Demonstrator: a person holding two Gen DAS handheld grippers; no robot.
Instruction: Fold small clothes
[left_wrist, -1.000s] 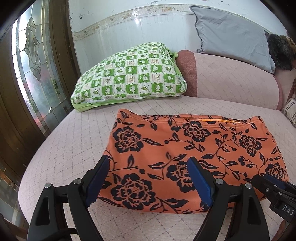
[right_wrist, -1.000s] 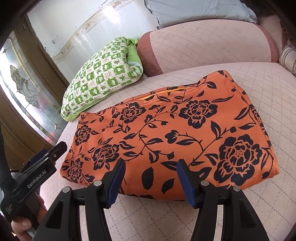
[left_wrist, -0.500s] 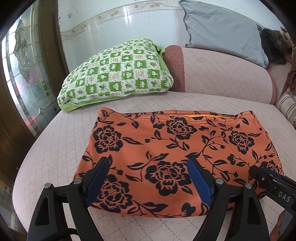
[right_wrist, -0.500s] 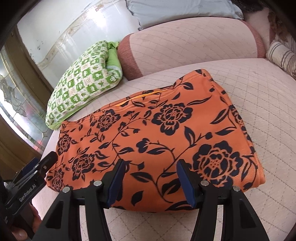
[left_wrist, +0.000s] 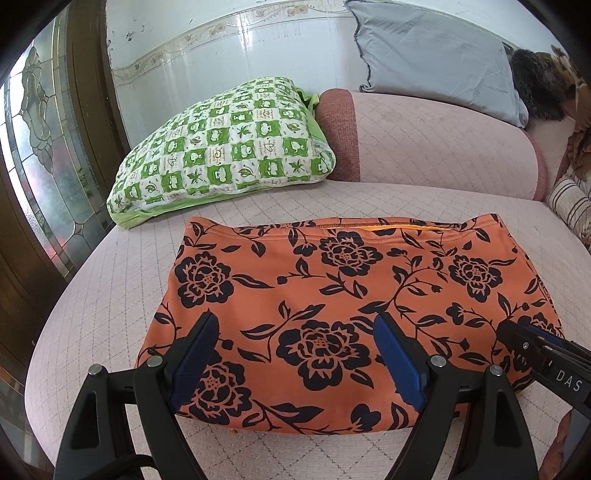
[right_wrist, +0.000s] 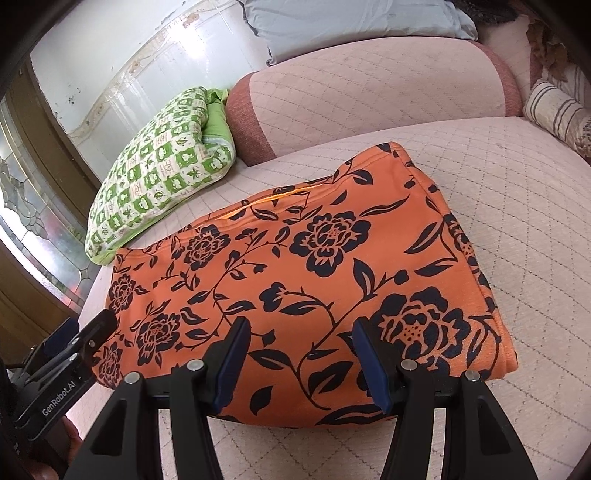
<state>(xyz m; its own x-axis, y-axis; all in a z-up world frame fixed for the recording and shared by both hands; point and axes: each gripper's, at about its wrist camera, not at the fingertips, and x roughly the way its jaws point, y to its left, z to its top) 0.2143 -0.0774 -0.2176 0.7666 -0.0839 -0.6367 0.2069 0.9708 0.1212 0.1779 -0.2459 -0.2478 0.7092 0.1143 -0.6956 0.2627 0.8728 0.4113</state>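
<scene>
Since one second ago both grippers have pulled back a little from the orange garment (left_wrist: 343, 302), so its near edge now shows fully in front of the fingers, while the cloth itself has stayed in place. It lies folded flat in a wide rectangle on the pink quilted cushion (left_wrist: 122, 295), with its seam and a bright orange strip along the far edge. Its cloth looks soft and a bit fuzzy, orange with black roses, leaves and thin stems printed on it. At the right side the layers make a rounded thick fold.

The left gripper (left_wrist: 295, 354) hovers over the near left part of the garment with its fingers spread wide and nothing between them. The right gripper (right_wrist: 299, 354) hovers over the near right part, fingers also spread and gripping nothing. Both have hard black plastic arms with blue ribbed pads (right_wrist: 373, 365).

The cushion has a diamond stitch pattern, and behind it rises a rounded backrest (left_wrist: 436, 147) of the same fabric with a darker red end. A puffy pillow (left_wrist: 229, 147) with green and white checked squares leans at the far left. A smooth grey pillow (left_wrist: 432, 55) stands on top of the backrest against the glossy white wall.
</scene>
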